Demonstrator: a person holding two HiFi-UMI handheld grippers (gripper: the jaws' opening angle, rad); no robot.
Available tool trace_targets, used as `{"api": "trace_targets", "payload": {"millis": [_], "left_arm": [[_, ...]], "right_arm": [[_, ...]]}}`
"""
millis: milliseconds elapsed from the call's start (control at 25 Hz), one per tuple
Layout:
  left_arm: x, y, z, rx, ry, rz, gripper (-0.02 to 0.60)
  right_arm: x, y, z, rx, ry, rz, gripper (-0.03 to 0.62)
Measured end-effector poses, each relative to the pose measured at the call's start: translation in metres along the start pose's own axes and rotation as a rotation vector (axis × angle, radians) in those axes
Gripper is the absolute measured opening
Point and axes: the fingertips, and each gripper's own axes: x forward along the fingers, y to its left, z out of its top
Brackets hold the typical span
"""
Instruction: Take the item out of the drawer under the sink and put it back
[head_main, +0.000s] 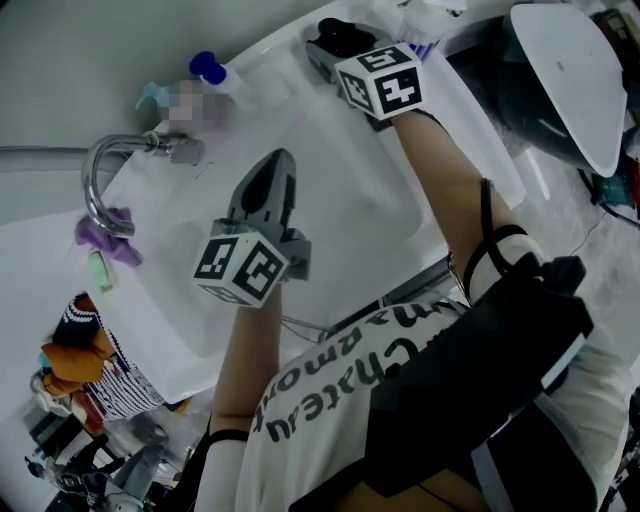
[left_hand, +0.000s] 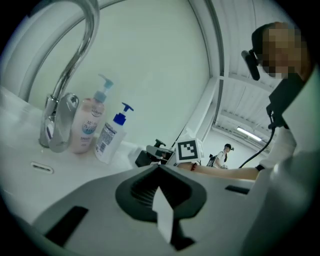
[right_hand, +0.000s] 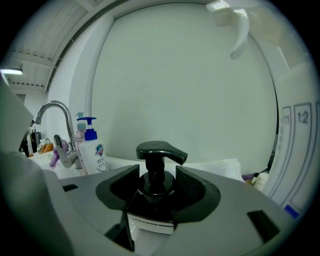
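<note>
Head view, right tool (head_main: 332, 45) outstretched gripping black pump bottle (right_hand: 152, 196), left tool (head_main: 281, 166) closed, empty.

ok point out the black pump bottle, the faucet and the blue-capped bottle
black pump bottle (right_hand: 156, 185): right gripper view, on its collar
faucet (left_hand: 59, 125): left gripper view, on its chrome base
blue-capped bottle (left_hand: 107, 141): left gripper view, on its label

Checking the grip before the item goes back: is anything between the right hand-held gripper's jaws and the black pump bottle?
Nothing visible. The black plastic pump bottle sits directly between the jaws of the right hand-held gripper, which grip its sides with no other object in between.
</note>
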Motion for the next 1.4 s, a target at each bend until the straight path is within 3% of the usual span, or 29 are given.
{"api": "trace_targets", "payload": {"millis": [240, 560, 720, 840, 1040, 1080, 1240, 1400], "left_arm": [[-0.033, -0.011, 0.007, 0.011, -0.036, 0.053, 0.009], [-0.071, -0.019, 0.007, 0.002, -0.097, 0.105, 0.009], [-0.082, -0.021, 0.014, 0.020, -0.126, 0.112, 0.009], [-0.085, -0.027, 0.015, 0.022, -0.136, 0.109, 0.009], [-0.077, -0.050, 0.021, 0.035, -0.150, 0.075, 0.009], [-0.074, -0.056, 0.021, 0.037, -0.152, 0.065, 0.009], [-0.073, -0.084, 0.016, 0.071, -0.144, 0.046, 0.009], [-0.092, -0.114, 0.003, 0.068, -0.158, 0.058, 0.009]], "right_arm": [[0.005, 0.003, -0.010, -0.123, 0.045, -0.015, 0.234], [0.004, 0.000, -0.012, -0.102, 0.065, -0.033, 0.238], [-0.006, -0.001, -0.009, -0.108, 0.069, -0.056, 0.275], [-0.022, 0.002, -0.019, -0.035, 0.076, -0.056, 0.275], [-0.070, 0.019, -0.042, 0.188, 0.080, 0.000, 0.275], [-0.083, 0.023, -0.047, 0.219, 0.084, 0.023, 0.262], [-0.142, 0.041, -0.054, 0.247, 0.088, 0.100, 0.056], [-0.199, 0.058, -0.042, 0.203, 0.057, 0.204, 0.022]]}}
